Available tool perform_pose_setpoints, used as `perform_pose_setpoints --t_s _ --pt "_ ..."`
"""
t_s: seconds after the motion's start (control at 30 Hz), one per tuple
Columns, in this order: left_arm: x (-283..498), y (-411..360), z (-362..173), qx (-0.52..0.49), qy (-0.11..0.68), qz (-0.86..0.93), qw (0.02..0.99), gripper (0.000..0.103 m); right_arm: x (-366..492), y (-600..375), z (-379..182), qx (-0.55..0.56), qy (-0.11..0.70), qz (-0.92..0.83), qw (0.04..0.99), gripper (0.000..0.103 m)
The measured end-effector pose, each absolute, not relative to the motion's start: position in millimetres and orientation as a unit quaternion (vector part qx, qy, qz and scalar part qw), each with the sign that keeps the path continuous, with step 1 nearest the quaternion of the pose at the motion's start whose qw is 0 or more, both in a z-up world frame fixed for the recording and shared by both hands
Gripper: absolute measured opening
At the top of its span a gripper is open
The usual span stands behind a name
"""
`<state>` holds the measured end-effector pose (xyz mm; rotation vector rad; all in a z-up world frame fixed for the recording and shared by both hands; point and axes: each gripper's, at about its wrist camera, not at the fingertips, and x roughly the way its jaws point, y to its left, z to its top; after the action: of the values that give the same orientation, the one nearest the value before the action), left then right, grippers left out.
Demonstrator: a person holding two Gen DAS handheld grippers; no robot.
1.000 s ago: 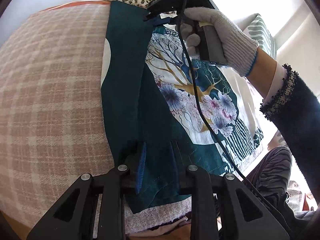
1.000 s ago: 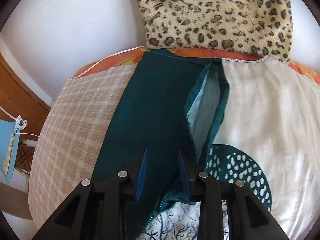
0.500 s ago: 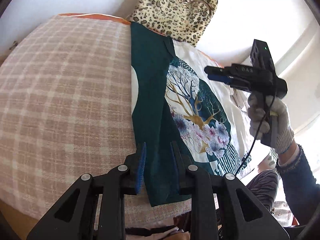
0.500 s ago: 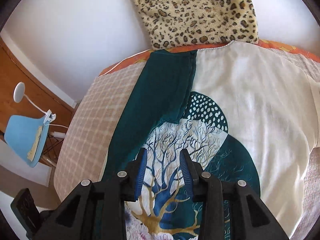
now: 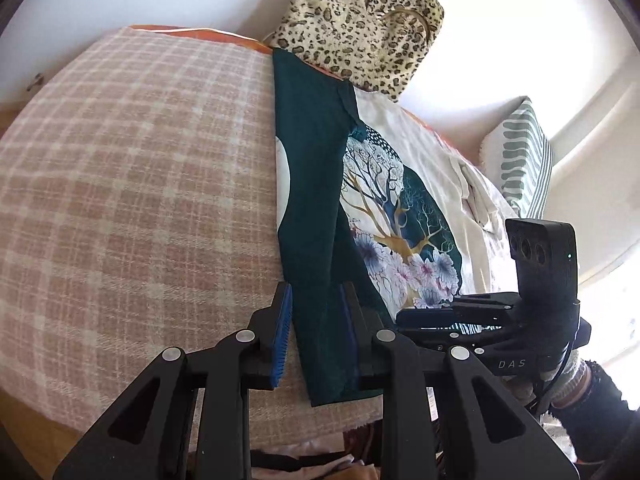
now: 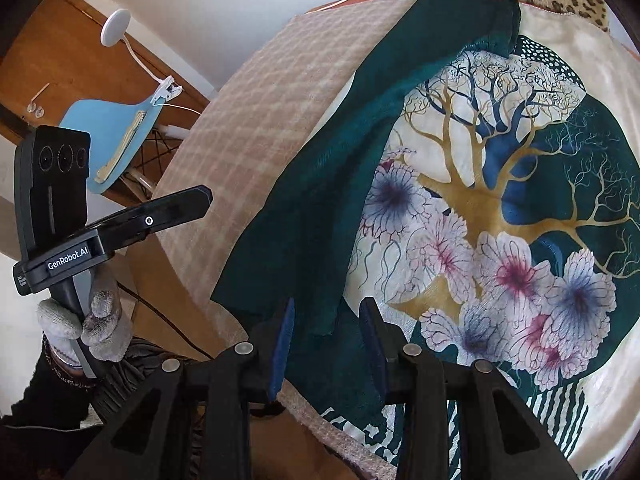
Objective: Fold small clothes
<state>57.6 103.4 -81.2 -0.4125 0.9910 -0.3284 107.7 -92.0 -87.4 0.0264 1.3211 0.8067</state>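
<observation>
On the pink-and-cream checked blanket (image 5: 132,184) covering the bed lies a cream T-shirt with a teal, gold and lilac tree-and-flower print (image 5: 404,216), spread flat with its neck end toward the leopard-print plush bag (image 5: 360,20) at twelve o'clock. Its teal left side and sleeve (image 5: 308,184) are already turned in over the body, making one long straight edge; I judge that is the first lengthwise fold, laid so that the far side can be brought over to match.

The left gripper (image 5: 316,320) hovers at the near hem with its blue-padded fingers (image 5: 283,328) parted wide, one on either side of the folded teal band; whether they touch the cloth I cannot tell. Nothing is pinched between them.

In the left wrist view the right gripper (image 5: 430,312) sits low at four o'clock, just beside the left one, over the hem below the printed flowers. Its own camera shows its jaws likewise standing wide apart and empty, the corner of the teal flap (image 6: 316,288) lying in the gap between them and the flower print stretching away toward two o'clock. The left tool appears there at nine o'clock, gripped by a grey knitted glove (image 6: 94,316).

Both tools gather at the bottom edge, probably to take the hem for the next fold.
</observation>
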Motion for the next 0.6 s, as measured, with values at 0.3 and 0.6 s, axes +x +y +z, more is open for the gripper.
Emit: perform_pose_setpoints --t_s 0.3,0.6 --pt "54.7 107.7 -81.1 -0.189 0.469 -0.143 0.851 0.022 92.5 -97.9 -83.8 0.063 0.591 0.37 0.714 0.0" --pt "55.4 95.4 -85.6 -0.17 0.478 -0.147 0.849 0.022 86.9 -110.9 -88.8 0.066 0.598 0.35 0.718 0.0"
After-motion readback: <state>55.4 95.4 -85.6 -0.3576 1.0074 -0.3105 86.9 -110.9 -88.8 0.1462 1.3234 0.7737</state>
